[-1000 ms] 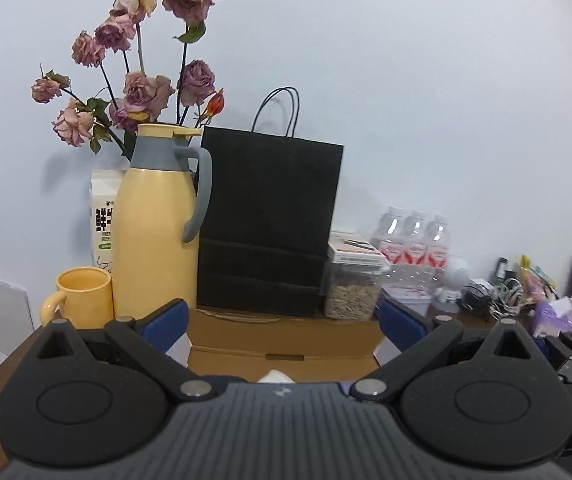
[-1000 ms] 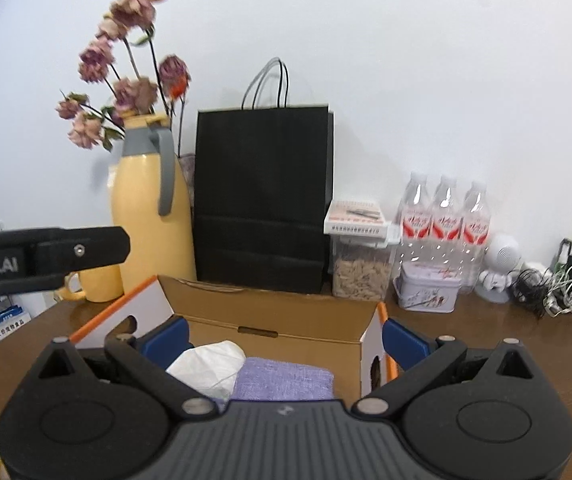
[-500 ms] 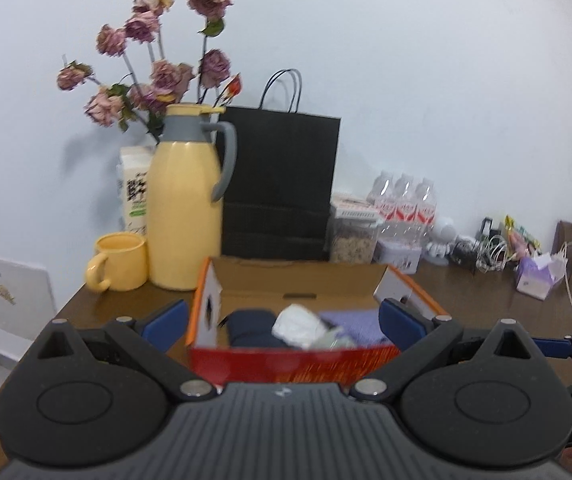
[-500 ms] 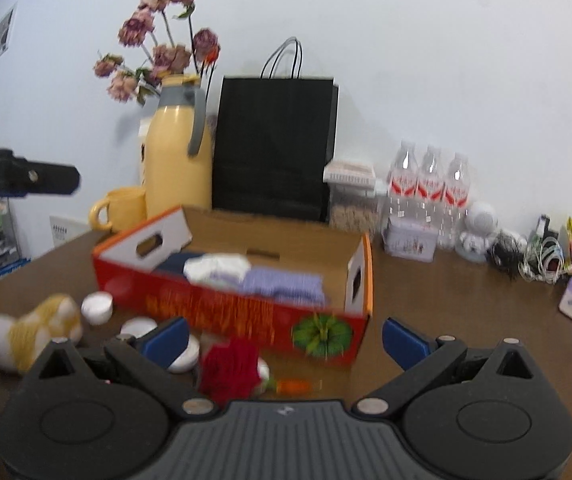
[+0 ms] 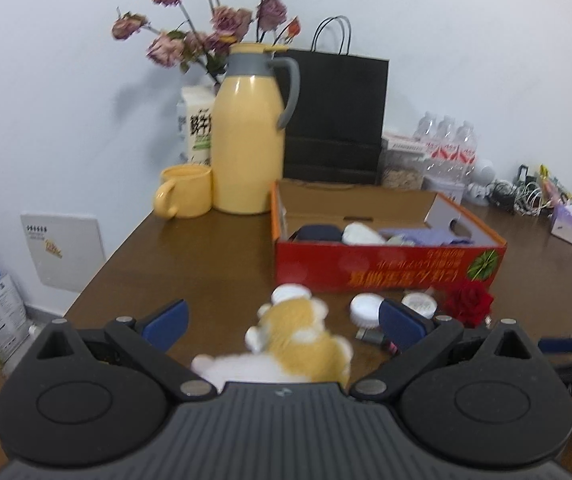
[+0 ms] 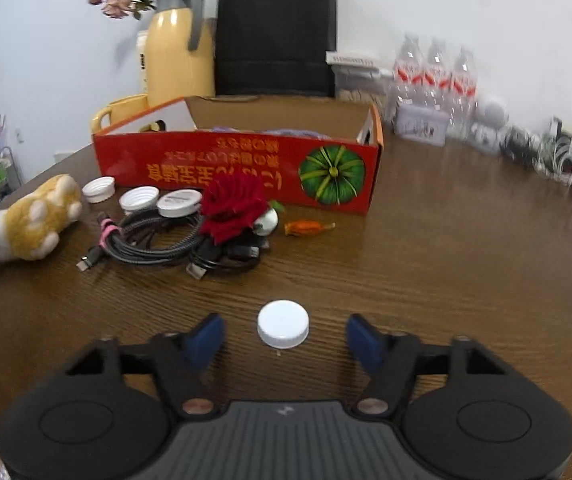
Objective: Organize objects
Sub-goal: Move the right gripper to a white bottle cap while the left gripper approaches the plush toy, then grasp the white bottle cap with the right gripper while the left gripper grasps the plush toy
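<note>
The right gripper (image 6: 282, 339) hung low over the brown wood-grain table (image 6: 446, 264), its blue-padded jaws having just been closing, with a round white plastic cap (image 6: 283, 323) lying on the tabletop between them but clear of both pads. The left gripper (image 5: 282, 318) stood wide apart, and a tan-and-white plush hamster toy (image 5: 298, 336) lay between its jaws, touching neither pad as far as the blurred view showed. A red cardboard box with orange rims and a green pumpkin print (image 6: 238, 168) sat toward the table's back edge, holding a dark item, a white bundle and a lilac cloth (image 5: 426, 236). Just in front of the box lay three more white lids (image 6: 140, 199), a coil of black cables (image 6: 158, 240), a red fabric rose (image 6: 234, 208) resting on the cables, and an orange wrapped sweet (image 6: 309, 227). Along the back edge by the wall stood a yellow mug (image 5: 184, 196), a yellow thermos jug with a grey handle (image 5: 248, 136), a black paper bag (image 5: 336, 116) and three clear water bottles (image 6: 434, 76).
</note>
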A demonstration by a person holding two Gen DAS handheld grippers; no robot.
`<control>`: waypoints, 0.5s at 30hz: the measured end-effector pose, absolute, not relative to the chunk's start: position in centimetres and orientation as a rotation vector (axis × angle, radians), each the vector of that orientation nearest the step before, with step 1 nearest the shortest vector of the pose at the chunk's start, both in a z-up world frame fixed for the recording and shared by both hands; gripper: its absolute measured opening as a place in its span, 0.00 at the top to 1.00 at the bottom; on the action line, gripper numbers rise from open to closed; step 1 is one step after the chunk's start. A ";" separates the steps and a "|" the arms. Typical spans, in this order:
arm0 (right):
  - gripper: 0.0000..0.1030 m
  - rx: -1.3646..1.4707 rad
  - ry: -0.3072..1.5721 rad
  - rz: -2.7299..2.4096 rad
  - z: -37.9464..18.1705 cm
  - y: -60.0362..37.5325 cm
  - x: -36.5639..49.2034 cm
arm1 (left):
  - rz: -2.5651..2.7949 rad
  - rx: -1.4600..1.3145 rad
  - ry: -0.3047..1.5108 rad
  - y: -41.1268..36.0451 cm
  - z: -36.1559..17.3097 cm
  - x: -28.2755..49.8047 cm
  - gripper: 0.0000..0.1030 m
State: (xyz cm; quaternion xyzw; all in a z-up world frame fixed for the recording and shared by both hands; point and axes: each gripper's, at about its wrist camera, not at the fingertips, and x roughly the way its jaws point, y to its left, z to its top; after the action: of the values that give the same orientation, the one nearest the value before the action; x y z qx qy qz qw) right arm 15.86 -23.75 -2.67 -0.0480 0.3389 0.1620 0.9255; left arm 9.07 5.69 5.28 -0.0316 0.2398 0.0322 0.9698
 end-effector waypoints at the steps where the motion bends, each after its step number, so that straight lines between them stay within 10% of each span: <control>1: 0.40 -0.086 0.687 0.332 -2.8 -23.9 16.0 | 0.067 -0.062 0.492 5.9 5.0 8.9 0.00; 4: 0.71 -0.074 0.676 0.331 -2.7 -23.8 16.3 | 0.066 -0.060 0.516 6.4 4.2 8.6 0.00; 15: 0.74 -0.075 0.643 0.309 -2.8 -23.7 16.1 | 0.018 -0.035 0.574 6.8 1.9 9.6 0.00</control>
State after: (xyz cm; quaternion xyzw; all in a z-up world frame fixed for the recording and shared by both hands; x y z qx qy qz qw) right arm 16.09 -23.72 -2.81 -0.0368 0.3147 0.1510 0.9364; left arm 9.55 6.76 1.87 -0.0171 0.2830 0.0091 0.9589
